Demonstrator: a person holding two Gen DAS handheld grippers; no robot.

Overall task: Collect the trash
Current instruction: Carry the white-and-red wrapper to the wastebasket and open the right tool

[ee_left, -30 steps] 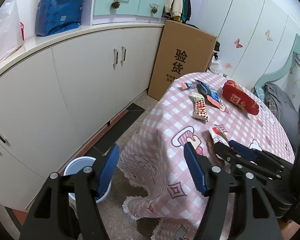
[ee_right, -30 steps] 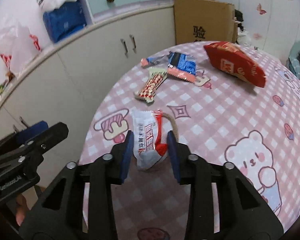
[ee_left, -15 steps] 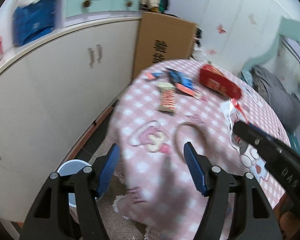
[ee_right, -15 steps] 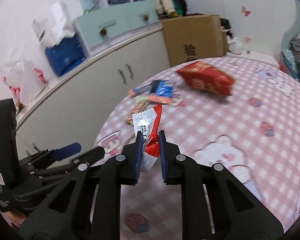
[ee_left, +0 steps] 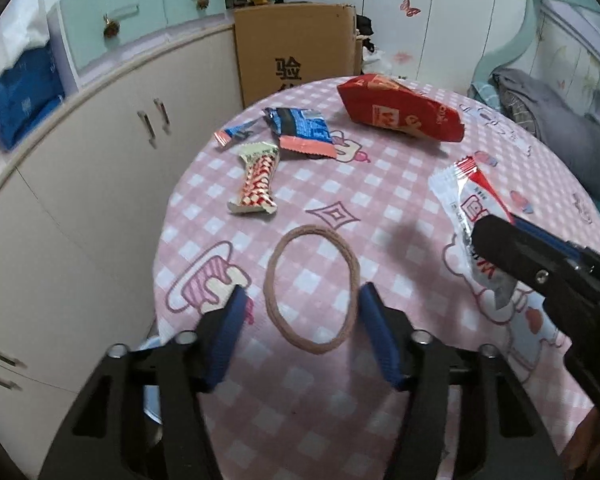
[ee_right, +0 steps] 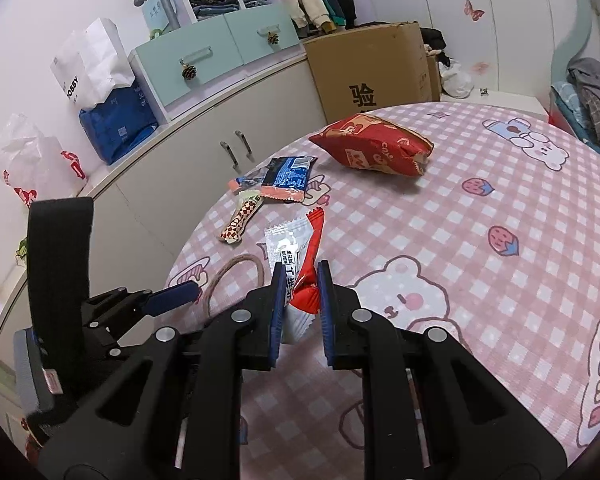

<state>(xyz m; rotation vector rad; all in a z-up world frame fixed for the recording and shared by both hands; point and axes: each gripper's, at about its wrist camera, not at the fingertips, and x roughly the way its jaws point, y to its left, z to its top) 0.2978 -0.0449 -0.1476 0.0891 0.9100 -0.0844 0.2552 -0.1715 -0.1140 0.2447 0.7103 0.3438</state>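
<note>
1. Right claw point(ee_right: 299, 294) is clamped on the white-and-red wrapper point(ee_right: 296, 250), held upright, clear of the tabletop point(ee_right: 480, 216).
2. Left claw point(ee_left: 300, 320), fingers spread, straddles the hair band point(ee_left: 312, 286).
3. Checkered wrapper point(ee_left: 258, 184) lies ahead-left of it, long axis pointing away; left claw is nearer.

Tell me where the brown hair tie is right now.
The brown hair tie lies flat on the pink checked tablecloth, directly ahead of the open left gripper, near the table's left edge, below the checkered wrapper.

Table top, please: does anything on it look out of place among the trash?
Yes: a tan hair tie lies flat between the open left tool's fingers; unlike the wrappers, it is not packaging.
</note>
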